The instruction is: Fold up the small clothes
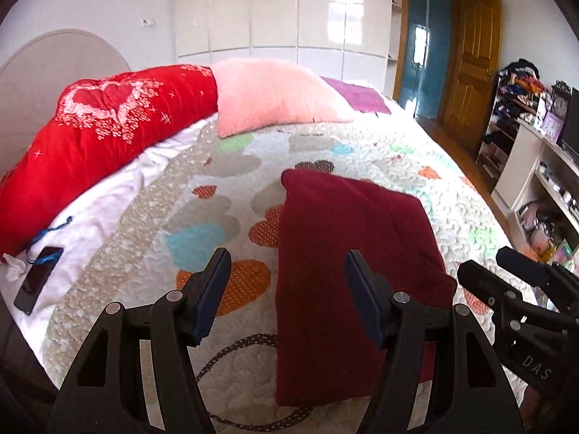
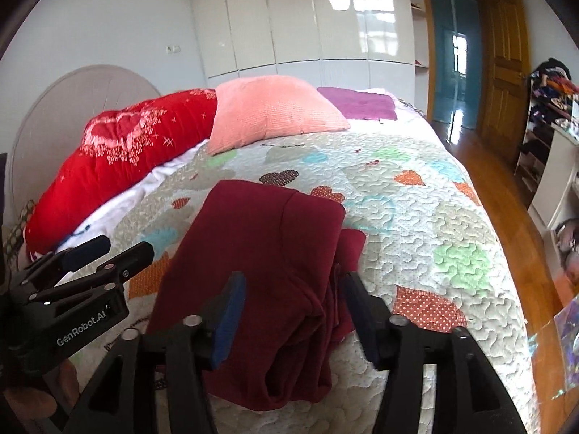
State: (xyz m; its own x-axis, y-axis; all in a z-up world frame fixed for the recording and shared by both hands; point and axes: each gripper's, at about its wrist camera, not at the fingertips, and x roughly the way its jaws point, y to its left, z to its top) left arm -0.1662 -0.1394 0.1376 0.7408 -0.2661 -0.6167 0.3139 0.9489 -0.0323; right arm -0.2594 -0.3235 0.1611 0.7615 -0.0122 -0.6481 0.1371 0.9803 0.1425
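A dark red garment [image 1: 347, 260] lies folded lengthwise on the quilted bedspread [image 1: 152, 217]; it also shows in the right wrist view [image 2: 267, 264], with bunched folds at its near right edge. My left gripper [image 1: 287, 271] is open and empty, hovering over the garment's left edge. My right gripper [image 2: 289, 289] is open and empty, above the garment's near end. The right gripper shows at the right in the left wrist view [image 1: 506, 271]; the left gripper shows at the left in the right wrist view [image 2: 108, 249].
A red quilt [image 1: 94, 137], a pink pillow [image 1: 271, 94] and a purple cloth [image 2: 358, 103] lie at the bed's far side. A phone [image 1: 38, 280] lies at the left edge. Shelves [image 1: 542, 166] and wooden floor [image 2: 506, 195] are to the right.
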